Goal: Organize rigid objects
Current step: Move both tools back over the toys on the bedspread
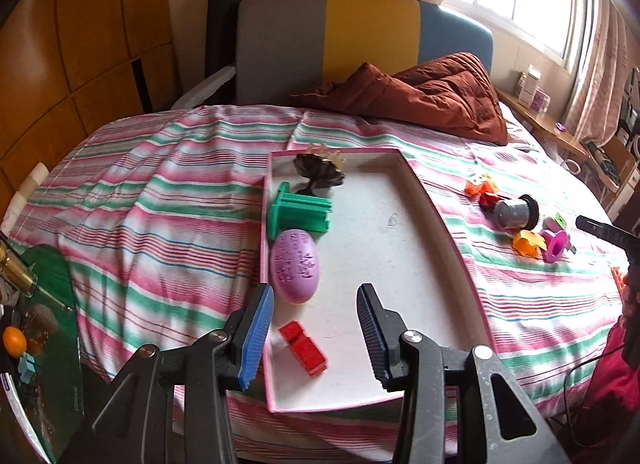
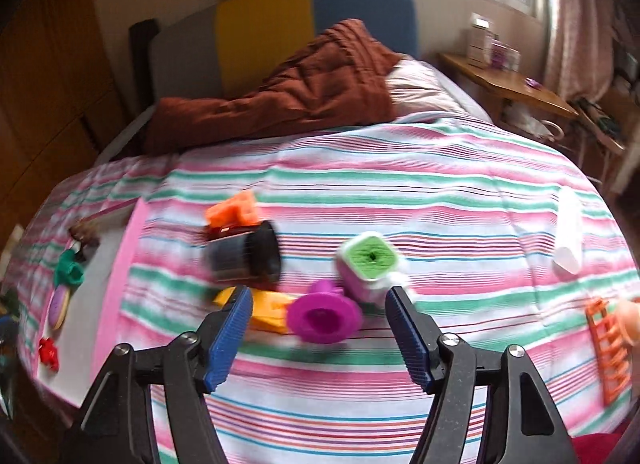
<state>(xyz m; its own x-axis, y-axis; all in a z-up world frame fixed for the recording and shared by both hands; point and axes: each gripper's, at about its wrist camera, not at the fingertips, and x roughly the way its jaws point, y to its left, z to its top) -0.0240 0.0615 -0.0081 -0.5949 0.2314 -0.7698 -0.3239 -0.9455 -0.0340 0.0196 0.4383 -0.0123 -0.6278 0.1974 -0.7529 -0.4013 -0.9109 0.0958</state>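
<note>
In tray [image 1: 440, 200]: purple oval case [image 1: 295, 266], green spool [image 1: 298, 212], red block [image 1: 302, 348], dark figurine [image 1: 318, 172].
Left on bedspread [image 2: 440, 204]: magenta funnel [image 2: 324, 316], black cup [image 2: 244, 254], yellow and orange pieces.
Left gripper [image 1: 316, 334]: jaws apart, empty.
Right gripper [image 2: 320, 338]: jaws wide, empty.

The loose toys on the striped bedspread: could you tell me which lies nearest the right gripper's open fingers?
The magenta flared plastic funnel piece, lying directly between and just beyond the right gripper; the green-topped white cube and dark cylinder sit farther away.

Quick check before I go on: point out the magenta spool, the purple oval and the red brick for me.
magenta spool [image 2: 322, 318]: right wrist view, on its round open end.
purple oval [image 1: 295, 266]: left wrist view, on its patterned top face.
red brick [image 1: 303, 348]: left wrist view, on its upper surface.
</note>
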